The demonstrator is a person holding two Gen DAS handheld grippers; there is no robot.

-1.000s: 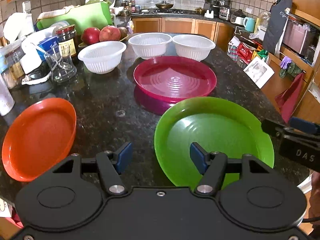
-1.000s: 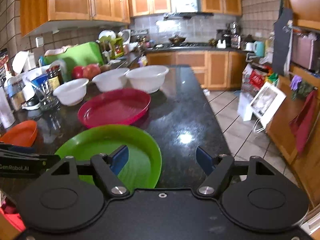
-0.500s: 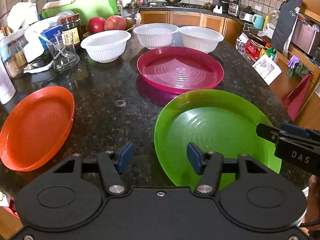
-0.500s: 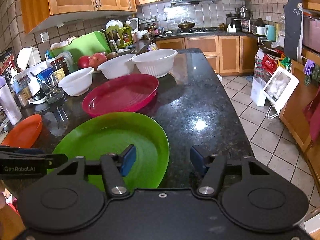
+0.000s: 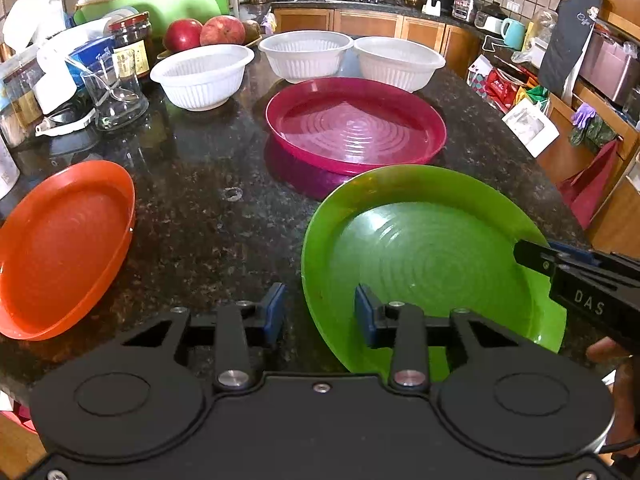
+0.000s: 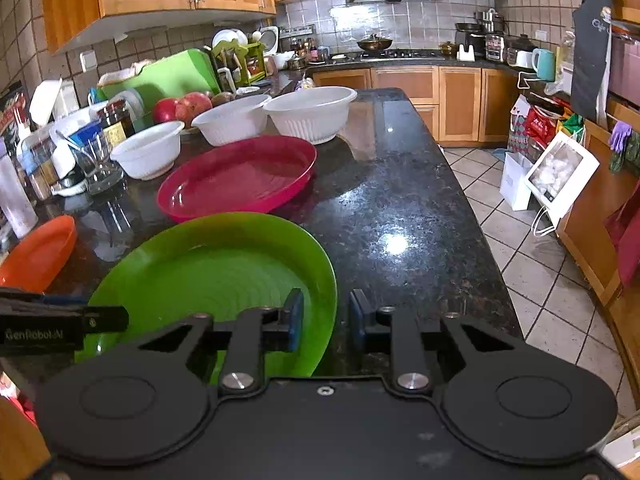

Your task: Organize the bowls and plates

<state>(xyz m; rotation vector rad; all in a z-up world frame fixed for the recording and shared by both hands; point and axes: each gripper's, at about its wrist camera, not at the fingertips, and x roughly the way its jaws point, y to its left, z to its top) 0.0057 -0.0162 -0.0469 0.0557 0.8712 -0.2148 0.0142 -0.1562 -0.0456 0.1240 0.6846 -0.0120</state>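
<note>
Plates and bowls sit on a dark granite counter [image 5: 208,216]. The green plate [image 5: 420,252] lies nearest, with both grippers at its rim. The left gripper [image 5: 319,312] has its fingers spread, one on each side of the plate's left edge, not pinching it. The right gripper [image 6: 326,320] straddles the right edge, its fingers narrowed but with a gap still showing. Ahead of the green plate lies the pink plate [image 5: 356,124], and beyond it three white bowls [image 5: 202,76] stand in a row. Left of the left gripper lies the orange plate [image 5: 60,244].
</note>
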